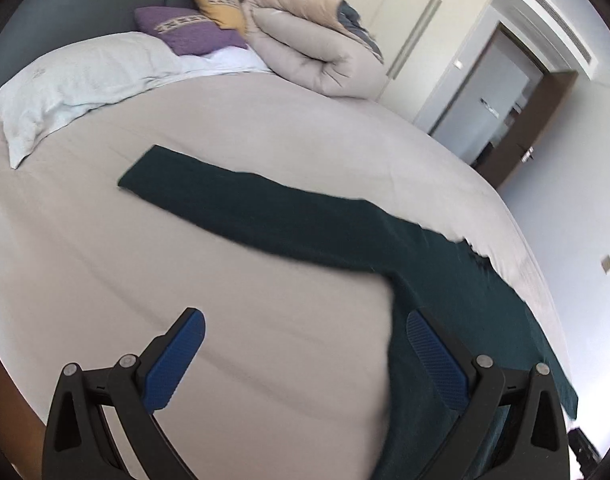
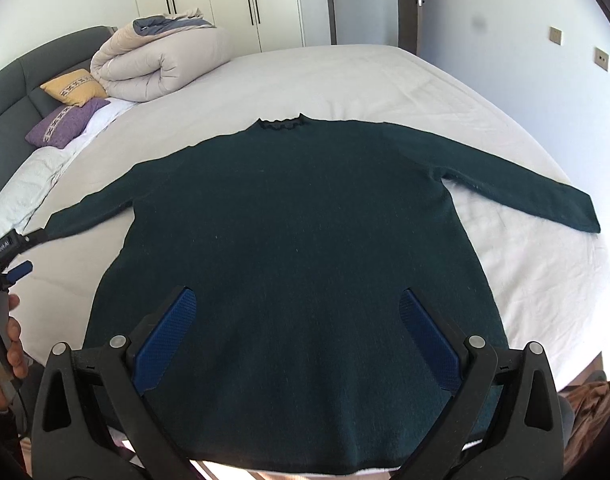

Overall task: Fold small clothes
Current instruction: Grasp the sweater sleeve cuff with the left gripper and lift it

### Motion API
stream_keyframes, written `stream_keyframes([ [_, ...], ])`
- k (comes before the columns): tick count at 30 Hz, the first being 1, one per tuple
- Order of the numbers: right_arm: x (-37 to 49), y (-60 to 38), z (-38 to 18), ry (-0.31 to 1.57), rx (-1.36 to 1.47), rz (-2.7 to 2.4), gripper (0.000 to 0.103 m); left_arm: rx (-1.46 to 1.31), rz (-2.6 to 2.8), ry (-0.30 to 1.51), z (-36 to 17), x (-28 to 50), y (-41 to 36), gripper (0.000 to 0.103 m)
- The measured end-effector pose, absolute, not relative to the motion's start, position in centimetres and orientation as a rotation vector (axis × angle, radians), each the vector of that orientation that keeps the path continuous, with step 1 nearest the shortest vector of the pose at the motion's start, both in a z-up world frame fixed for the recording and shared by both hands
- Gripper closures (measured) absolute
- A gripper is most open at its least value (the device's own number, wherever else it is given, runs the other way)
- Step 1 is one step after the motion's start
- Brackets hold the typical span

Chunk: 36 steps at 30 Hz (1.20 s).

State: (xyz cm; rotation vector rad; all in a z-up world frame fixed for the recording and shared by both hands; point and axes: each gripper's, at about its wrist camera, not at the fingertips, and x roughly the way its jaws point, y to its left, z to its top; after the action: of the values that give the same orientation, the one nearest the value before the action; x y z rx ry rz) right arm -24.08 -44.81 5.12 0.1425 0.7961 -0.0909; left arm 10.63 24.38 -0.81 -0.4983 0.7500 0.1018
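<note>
- Left wrist view: the left gripper [image 1: 305, 340] fills the bottom of the frame with its jaws spread wide and nothing between the blue pads [image 1: 173, 364].
- The left pad hangs over bare bed sheet [image 1: 265, 128]; the right pad lies over the edge of the dark green sweater [image 1: 445, 280], though whether it touches the cloth cannot be told.
- One sleeve [image 1: 225, 200] of the sweater stretches flat from the lower right towards the centre left of the frame, its cuff well short of the pale pillow [image 1: 65, 84] at upper left.
- Behind the pillow, along the top of the frame, sit a purple cushion [image 1: 189, 30], a yellow cushion [image 1: 219, 2] and a rolled beige duvet [image 1: 317, 48], the duvet touching the yellow cushion.
- Right wrist view: the right gripper [image 2: 297, 316] sits low centre, jaws wide apart and empty, both pads over the lower body of the sweater [image 2: 297, 220].
- The sweater lies flat on the sheet [image 2: 385, 80], collar [image 2: 283, 123] towards the top of the frame, hem at the bottom edge, one sleeve [image 2: 545, 196] reaching right and the other left.
- At the left edge the other gripper [image 2: 13, 256] shows beside the left cuff, held by a hand [image 2: 13, 340]; its opening cannot be judged from here.
- The duvet [image 2: 161, 56] and cushions [image 2: 73, 86] lie upper left; white wardrobe doors [image 2: 225, 0] stand along the top.
</note>
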Motion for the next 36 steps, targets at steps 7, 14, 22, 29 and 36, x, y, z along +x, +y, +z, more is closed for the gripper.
stream_keyframes([
  [7, -20.2, -43.5, 5.4, 0.822, 0.132, -0.051, 0.000, -1.003, 0.123, 0.682, -6.2, 15.2, 36.6, 0.035],
  [14, -16.6, -42.8, 4.2, 0.887, 0.239, 0.010, 0.000, -1.364, 0.140, 0.639, -12.2, 18.0, 41.5, 0.040],
  [22, -14.3, -42.2, 2.5, 0.918, 0.276, 0.037, 0.016, -1.435, 0.198, 0.543, -12.4, 18.4, 42.0, 0.027],
  [29, -14.0, -42.8, 1.1, 0.941, 0.339, 0.068, 0.020, -1.495, 0.293, 0.487, -12.5, 19.4, 43.0, 0.021],
  [36, -14.1, -44.4, 0.5, 0.941, 0.384, 0.072, 0.032, -1.407, 0.283, 0.579, -11.9, 21.5, 42.7, 0.095],
])
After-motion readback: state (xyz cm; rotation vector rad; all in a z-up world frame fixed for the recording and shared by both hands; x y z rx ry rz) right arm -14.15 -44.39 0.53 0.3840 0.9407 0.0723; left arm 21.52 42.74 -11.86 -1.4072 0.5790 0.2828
